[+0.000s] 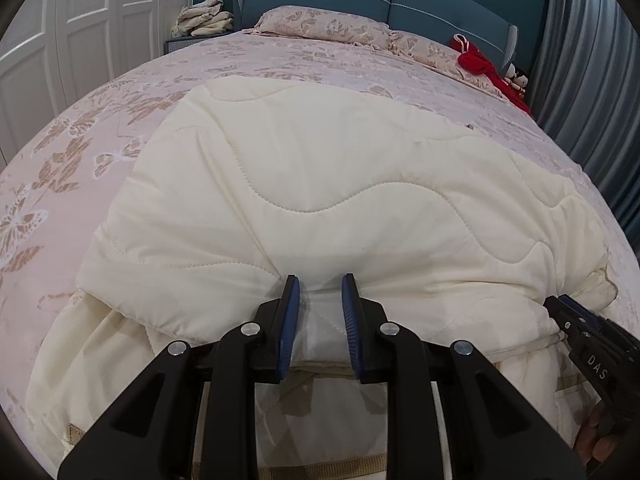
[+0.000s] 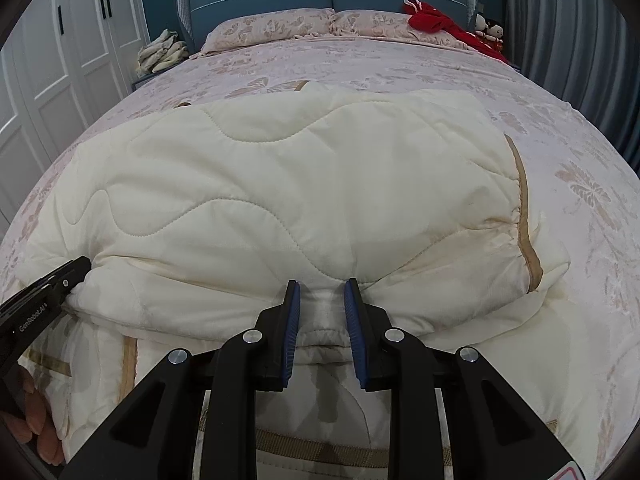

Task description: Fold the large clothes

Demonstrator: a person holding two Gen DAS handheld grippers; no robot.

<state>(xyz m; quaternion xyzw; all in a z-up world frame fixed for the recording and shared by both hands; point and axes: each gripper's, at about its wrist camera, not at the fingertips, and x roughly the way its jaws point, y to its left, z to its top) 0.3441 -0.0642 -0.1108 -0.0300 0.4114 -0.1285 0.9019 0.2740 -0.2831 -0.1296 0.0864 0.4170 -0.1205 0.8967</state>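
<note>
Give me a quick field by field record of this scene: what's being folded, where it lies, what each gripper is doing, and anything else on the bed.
item: cream quilted comforter, partly folded
surface: bed with pink butterfly bedspread
left gripper: jaws pinching the comforter's near folded edge
right gripper: jaws pinching the same near edge, further right
pillows: at the headboard
red fabric: far right by the pillows

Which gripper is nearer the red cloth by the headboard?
Right. The red cloth lies at the bed's far right corner; the right gripper grips the quilt on that side, the left gripper further left.
</note>
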